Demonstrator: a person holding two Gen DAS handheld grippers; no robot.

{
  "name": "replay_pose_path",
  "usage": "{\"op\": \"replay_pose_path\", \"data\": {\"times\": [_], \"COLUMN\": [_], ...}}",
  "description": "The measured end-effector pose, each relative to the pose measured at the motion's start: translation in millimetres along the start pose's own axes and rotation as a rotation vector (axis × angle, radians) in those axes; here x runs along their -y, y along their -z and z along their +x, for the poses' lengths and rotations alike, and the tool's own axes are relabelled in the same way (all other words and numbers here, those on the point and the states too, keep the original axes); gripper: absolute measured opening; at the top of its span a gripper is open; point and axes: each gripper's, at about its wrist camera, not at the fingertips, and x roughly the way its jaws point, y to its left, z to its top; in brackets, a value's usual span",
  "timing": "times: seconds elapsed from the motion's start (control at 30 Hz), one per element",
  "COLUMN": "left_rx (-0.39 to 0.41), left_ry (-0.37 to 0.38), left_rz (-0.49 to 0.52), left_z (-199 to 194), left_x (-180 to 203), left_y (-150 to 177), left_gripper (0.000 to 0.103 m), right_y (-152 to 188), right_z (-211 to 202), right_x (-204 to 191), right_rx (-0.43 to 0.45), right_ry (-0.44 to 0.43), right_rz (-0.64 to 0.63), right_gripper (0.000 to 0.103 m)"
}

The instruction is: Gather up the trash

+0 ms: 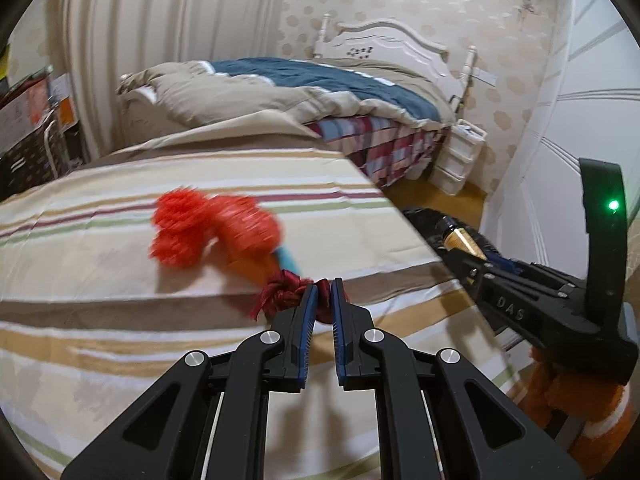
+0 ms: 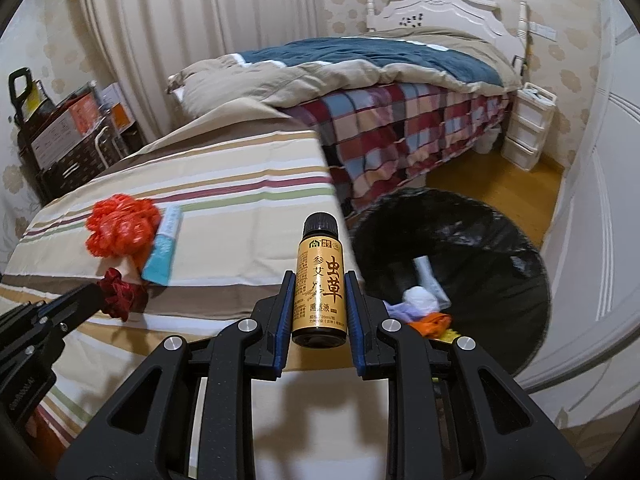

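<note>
Tongs (image 2: 318,280) tilted downward, gripping bottle (image 2: 318,280)

Warm, even indoor light, heavy fisheye bending.
Soft shadows under the fingers (image 2: 316,360); the red mesh (image 1: 212,228) smears with motion blur; dark vignette rings both views' corners.

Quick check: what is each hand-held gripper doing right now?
Left hand-held gripper: closed on the dark red ribbon.
Right hand-held gripper: closed on the small gold-labelled bottle.

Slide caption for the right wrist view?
Right gripper clamps a small gold-labelled bottle beside the black-lined trash bin.
</note>
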Motion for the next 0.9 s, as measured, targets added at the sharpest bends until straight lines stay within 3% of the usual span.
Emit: {"op": "replay_pose_path", "data": {"times": [0.37, 0.53, 0.8, 0.87, 0.9], "left_rx": [0.017, -0.005, -0.043, -0.045, -0.047], "left_ry": [0.079, 0.068, 0.025, 0.016, 0.012], "left_rz": [0.097, 0.098, 0.049, 0.042, 0.038], "left_z": [29, 35, 37, 35, 34], "left_x": [52, 50, 28, 24, 22], "left_y": [-22, -19, -6, -3, -1], "left_gripper": [0.006, 0.006, 0.007, 0.011, 0.017], "right_y": [-4, -1, 9, 10, 11], "right_z": [3, 5, 9, 8, 7], "right_x": [58, 74, 67, 63, 61], "right_rx": [0.010, 0.009, -0.007, -0.008, -0.009], "right_ry": [0.082, 0.095, 0.066, 0.057, 0.054], "right_rz": [0.091, 0.121, 0.119, 0.115, 0.113], "right_gripper": [0.023, 0.023, 0.023, 0.023, 0.023]}}
